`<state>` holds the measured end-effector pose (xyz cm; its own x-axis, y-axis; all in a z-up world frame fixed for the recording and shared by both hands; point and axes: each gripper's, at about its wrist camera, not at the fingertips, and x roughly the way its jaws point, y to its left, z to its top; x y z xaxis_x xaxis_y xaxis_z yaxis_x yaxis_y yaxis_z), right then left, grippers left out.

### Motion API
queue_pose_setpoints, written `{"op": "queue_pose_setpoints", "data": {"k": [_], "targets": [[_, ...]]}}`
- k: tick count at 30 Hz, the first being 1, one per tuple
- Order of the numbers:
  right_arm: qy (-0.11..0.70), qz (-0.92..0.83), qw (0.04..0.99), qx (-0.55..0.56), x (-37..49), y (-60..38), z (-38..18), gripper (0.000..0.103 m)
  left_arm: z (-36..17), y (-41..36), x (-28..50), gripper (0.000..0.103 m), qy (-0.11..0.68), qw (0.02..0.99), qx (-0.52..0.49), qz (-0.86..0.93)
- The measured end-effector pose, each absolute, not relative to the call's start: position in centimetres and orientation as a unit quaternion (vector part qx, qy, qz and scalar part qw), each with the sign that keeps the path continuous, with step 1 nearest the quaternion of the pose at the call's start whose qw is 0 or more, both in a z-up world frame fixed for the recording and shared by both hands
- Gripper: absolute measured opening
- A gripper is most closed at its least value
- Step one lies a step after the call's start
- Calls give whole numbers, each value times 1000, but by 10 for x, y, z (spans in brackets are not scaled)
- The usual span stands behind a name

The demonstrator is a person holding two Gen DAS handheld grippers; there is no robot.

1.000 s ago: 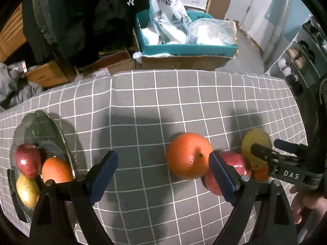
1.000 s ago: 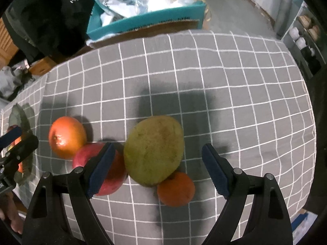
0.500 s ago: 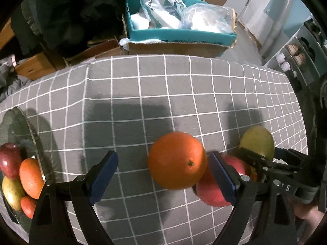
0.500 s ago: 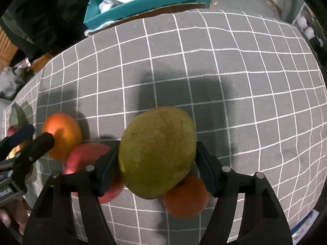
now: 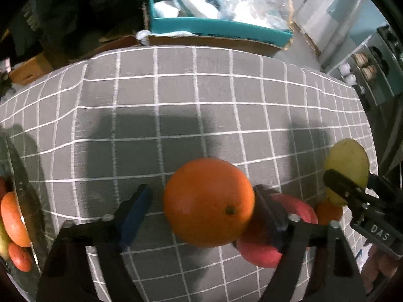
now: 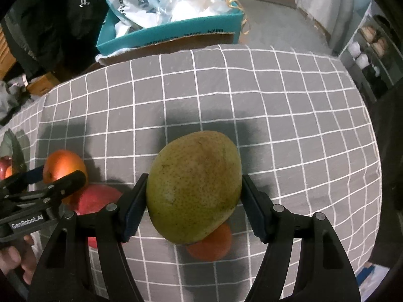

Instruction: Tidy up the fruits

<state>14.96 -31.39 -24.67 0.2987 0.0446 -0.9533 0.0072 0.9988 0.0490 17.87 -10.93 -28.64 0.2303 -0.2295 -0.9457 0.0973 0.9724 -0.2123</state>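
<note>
Plate (image 5: pixel 24 193) at 9 o'clock holds several fruits. Right claw (image 6: pixel 192 201) grips pear (image 6: pixel 194 186); left claw (image 5: pixel 201 206), partly closed, straddles orange (image 5: pixel 209 202). Apple (image 5: pixel 262 249) and small orange (image 6: pixel 211 246) remain on table (image 5: pixel 176 115)

Overhead light throws dark, soft-edged shadows on the checked tablecloth (image 6: pixel 289 115), falling behind the green mango (image 6: pixel 194 186). The orange (image 5: pixel 209 202) looks slightly motion-blurred. Fisheye bending curves the grid toward black, vignetted corners; the background beyond seems dim.
</note>
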Motion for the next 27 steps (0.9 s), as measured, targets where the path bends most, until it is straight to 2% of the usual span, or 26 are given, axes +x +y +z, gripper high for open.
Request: {"op": "queue_pose_setpoints", "data": {"k": [1, 5, 27], "targets": [[591, 11, 806, 19, 149, -313, -247, 70, -286, -110, 178, 69, 611, 782, -59, -111], [589, 10, 808, 10, 151, -308, -248, 70, -283, -112, 176, 68, 608, 785, -52, -109], [532, 15, 847, -11, 126, -300, -195, 70, -213, -94, 145, 67, 536, 838, -39, -100]]}}
